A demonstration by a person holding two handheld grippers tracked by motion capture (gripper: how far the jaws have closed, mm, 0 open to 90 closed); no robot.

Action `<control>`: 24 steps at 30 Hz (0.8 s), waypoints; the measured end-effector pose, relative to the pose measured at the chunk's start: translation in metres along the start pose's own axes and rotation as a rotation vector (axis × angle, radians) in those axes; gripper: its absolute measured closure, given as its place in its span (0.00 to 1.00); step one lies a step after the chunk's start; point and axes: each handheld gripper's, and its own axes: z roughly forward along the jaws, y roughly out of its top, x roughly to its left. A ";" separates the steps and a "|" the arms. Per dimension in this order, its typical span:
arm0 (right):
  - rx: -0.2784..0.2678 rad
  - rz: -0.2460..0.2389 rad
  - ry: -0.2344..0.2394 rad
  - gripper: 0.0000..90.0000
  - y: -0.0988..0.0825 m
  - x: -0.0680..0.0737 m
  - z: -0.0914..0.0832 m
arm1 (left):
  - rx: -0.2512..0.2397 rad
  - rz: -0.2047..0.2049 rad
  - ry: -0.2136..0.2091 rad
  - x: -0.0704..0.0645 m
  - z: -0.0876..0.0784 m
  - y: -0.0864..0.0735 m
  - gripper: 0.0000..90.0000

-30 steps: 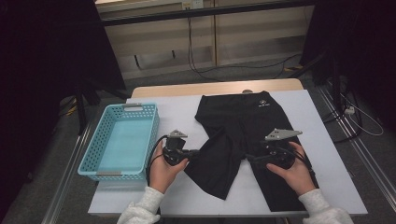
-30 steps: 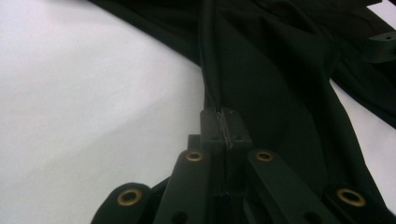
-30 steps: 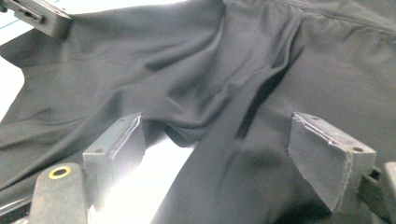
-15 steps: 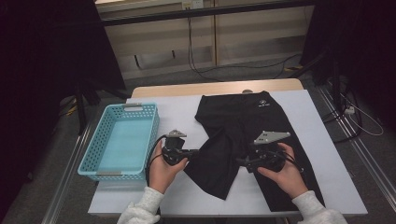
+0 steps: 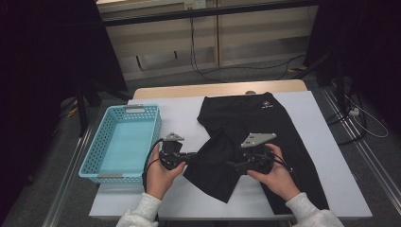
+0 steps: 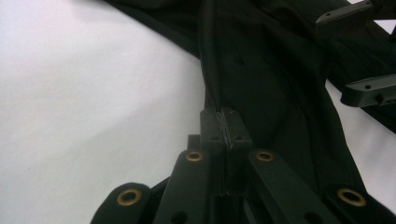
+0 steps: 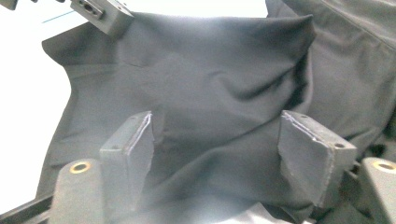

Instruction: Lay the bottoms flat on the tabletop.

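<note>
L claw [image 6: 225, 133] clamped tight on a fold of the black shorts [image 5: 265, 137], at the garment's L edge. R claw [image 7: 224, 154] has jaws apart, just been closing, cloth bunched between the pads w/o being pinched. Shorts lie mid-worktop [image 5: 331, 189]; small white logo [image 5: 266, 106] near waistband, too small to read. Blue basket [image 5: 97, 156] L of shorts. Bare worktop betw. basket & shorts.

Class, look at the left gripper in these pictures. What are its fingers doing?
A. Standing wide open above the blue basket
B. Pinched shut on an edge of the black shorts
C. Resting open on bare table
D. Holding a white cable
B: in the left gripper view the left gripper has its fingers closed together on a fold of the black shorts.
</note>
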 end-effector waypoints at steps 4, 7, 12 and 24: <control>0.012 -0.007 0.007 0.34 0.001 0.001 0.004 | 0.003 -0.006 0.003 0.001 0.000 -0.002 1.00; 0.036 -0.024 0.014 0.35 0.000 0.003 0.008 | 0.012 -0.005 0.003 0.001 0.001 -0.002 1.00; 0.065 -0.020 0.041 0.37 -0.006 0.007 0.015 | 0.013 -0.008 -0.005 0.000 0.002 -0.003 1.00; 0.092 -0.020 0.019 0.55 -0.016 0.008 0.014 | 0.022 -0.020 0.004 0.004 0.006 -0.006 0.99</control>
